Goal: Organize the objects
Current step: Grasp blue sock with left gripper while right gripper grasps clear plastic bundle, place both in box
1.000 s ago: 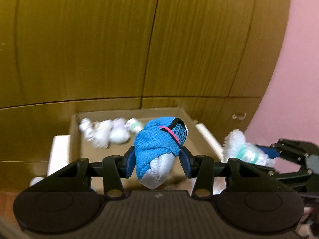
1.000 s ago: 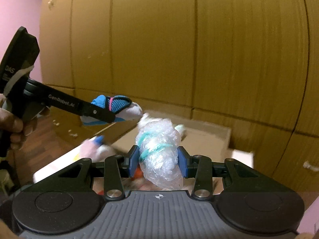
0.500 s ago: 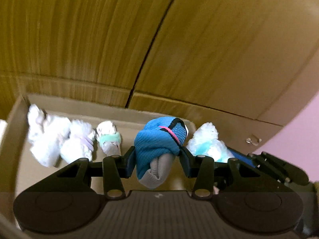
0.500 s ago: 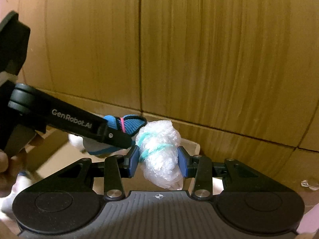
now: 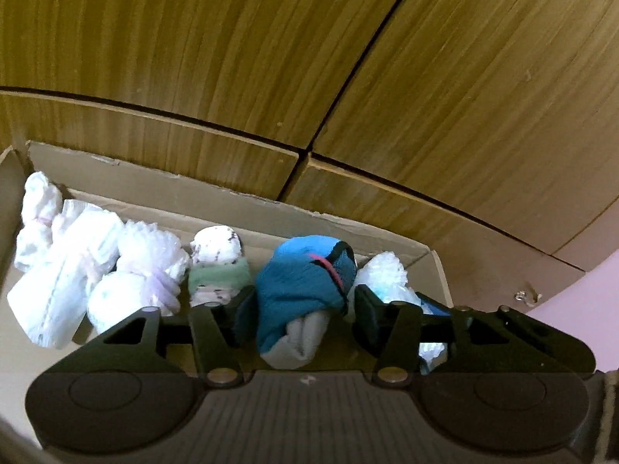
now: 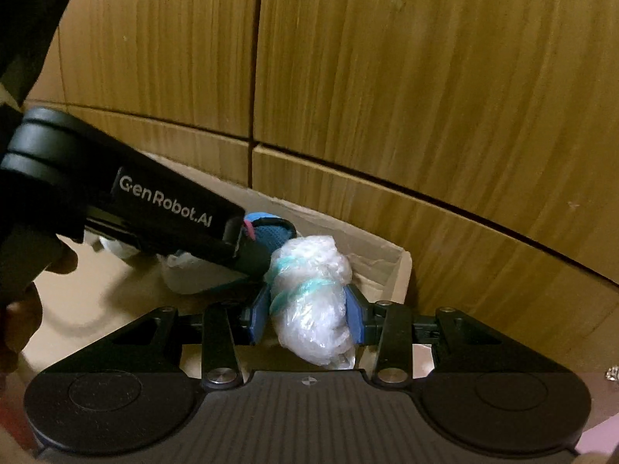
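Both grippers have descended into the cardboard box. The left gripper clamps the blue sock bundle; the right gripper clamps the plastic-wrapped bundle. Release appears imminent.

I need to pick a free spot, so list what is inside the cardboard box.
Inside the brown cardboard box, along its back wall: three white rolled bundles, then a speckled white roll with a green band. The held blue sock roll hides the floor beyond.

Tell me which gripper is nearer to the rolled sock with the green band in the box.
Left. The left gripper, shut on the blue sock bundle, sits right beside the green-banded sock. The right gripper, holding the plastic-wrapped bundle, is beyond it, by the box corner.
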The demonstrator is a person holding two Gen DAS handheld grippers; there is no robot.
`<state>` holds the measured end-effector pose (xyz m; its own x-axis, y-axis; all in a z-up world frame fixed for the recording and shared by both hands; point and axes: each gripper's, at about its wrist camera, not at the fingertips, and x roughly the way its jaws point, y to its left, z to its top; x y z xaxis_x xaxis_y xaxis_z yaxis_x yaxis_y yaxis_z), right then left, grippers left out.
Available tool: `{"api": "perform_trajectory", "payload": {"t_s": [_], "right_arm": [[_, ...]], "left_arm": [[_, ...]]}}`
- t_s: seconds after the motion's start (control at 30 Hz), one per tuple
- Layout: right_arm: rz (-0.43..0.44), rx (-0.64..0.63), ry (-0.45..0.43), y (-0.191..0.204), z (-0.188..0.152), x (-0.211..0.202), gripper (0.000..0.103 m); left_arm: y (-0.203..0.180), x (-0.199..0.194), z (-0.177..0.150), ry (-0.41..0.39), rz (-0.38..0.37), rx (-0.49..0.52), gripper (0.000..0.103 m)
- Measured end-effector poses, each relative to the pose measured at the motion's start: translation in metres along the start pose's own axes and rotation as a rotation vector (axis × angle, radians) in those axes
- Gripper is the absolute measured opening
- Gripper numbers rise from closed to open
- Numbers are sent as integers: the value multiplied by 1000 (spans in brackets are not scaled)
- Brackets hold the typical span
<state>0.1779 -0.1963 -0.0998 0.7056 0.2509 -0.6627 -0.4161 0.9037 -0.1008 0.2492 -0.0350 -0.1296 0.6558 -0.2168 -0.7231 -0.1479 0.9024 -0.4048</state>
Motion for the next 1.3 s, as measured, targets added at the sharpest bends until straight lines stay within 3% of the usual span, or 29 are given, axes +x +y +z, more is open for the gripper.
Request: {"api": "perform_trajectory", "payload": {"t_s": [0.1, 0.27, 0.47, 0.67, 0.9, 1.1, 1.3], "right_arm": [[1, -6, 7, 1, 0, 1, 51], [-4, -7, 2, 4, -2, -3, 64], [-11, 6, -26, 7, 0, -20, 68], [-10, 5, -62, 14, 4, -50, 72], [5, 44, -120, 8, 6, -109, 80], [34, 108, -205, 23, -21, -181, 87], [91, 164, -254, 49, -81, -237, 90]], "left_arm": [[0, 1, -4, -2, -12, 12, 66], [0, -8, -8, -10, -42, 15, 73], [-2, -28, -5, -47, -55, 5, 74], [-15, -58, 9, -91, -48, 22, 75], [-13, -127, -7, -172, 6, 121, 79], [-10, -184, -47, -251, 82, 276, 88], [9, -233, -125, -304, 139, 343, 91]]}}
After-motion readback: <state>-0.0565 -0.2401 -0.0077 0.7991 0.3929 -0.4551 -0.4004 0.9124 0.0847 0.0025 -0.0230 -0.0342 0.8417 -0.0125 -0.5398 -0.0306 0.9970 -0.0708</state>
